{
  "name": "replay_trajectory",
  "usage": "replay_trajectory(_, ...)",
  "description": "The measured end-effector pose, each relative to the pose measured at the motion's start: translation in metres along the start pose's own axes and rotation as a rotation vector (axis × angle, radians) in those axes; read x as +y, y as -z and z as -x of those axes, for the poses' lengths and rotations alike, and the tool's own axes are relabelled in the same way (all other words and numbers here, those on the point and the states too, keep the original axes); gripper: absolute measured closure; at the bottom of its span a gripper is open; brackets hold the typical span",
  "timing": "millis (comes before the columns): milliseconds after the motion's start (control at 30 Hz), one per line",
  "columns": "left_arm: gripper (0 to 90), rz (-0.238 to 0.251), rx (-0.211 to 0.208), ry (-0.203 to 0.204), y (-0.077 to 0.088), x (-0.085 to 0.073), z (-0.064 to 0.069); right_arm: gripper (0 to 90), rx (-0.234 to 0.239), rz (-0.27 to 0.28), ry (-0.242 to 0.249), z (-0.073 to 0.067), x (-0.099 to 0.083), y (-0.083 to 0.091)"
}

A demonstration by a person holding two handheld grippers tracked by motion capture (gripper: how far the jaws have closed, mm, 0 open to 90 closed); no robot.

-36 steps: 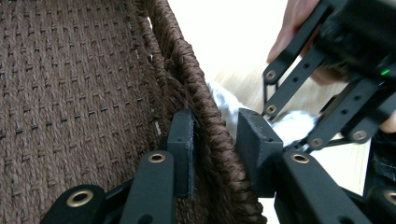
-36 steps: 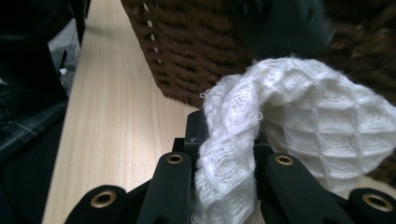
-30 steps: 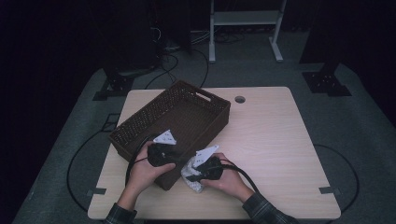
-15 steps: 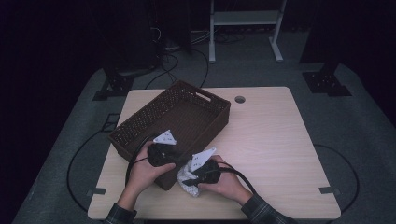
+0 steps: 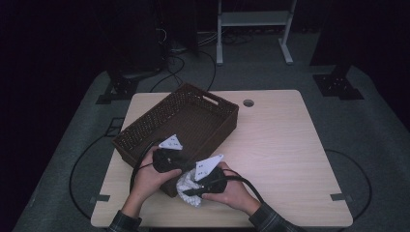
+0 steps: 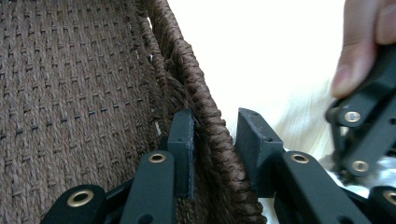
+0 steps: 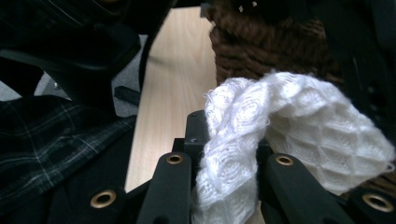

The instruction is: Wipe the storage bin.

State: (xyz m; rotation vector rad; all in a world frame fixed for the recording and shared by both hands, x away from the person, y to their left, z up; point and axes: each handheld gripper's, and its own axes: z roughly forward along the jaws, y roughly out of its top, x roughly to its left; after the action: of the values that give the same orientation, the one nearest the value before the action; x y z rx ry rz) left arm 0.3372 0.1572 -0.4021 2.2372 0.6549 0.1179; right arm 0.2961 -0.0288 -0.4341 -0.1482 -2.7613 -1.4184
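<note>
A brown woven basket [image 5: 183,118] stands on the left half of the light wooden table [image 5: 285,150]. My left gripper [image 5: 168,163] is shut on the basket's near wall. In the left gripper view the jaws [image 6: 215,116] straddle the braided rim [image 6: 196,79], one pad inside and one outside. My right gripper [image 5: 192,190] is just right of it, by the basket's near corner, shut on a white waffle-knit cloth [image 5: 186,183]. The cloth [image 7: 280,121] bulges up between the right gripper's [image 7: 229,135] jaws and hides its right pad.
The basket's inside looks bare in the left gripper view. The right half of the table has free room, with a round cable hole [image 5: 248,103] near the far edge. A plaid sleeve [image 7: 56,140] lies close to the right gripper. Cables and a white shelf frame [image 5: 254,19] are beyond the table.
My right gripper has risen a little with the cloth and shifted slightly toward the basket. The left gripper has stayed on the basket wall.
</note>
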Motion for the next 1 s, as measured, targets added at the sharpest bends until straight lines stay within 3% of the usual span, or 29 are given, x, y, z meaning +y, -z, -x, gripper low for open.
replay_trajectory(333, 67.3, 0.006, -0.001, 0.008, 0.000, 0.000, 0.000, 77.0, 0.035, 0.056, 0.025, -0.007, 0.007, 0.004)
replay_trajectory(633, 67.3, -0.001, 0.000, 0.000, 0.000, 0.000, 0.000, 76.9, 0.034, 0.079, 0.056, -0.015, 0.012, 0.006)
replay_trajectory(1000, 67.2, -0.004, 0.001, -0.003, 0.000, 0.000, 0.000, 77.0, 0.019, 0.049, 0.026, -0.008, 0.001, -0.013)
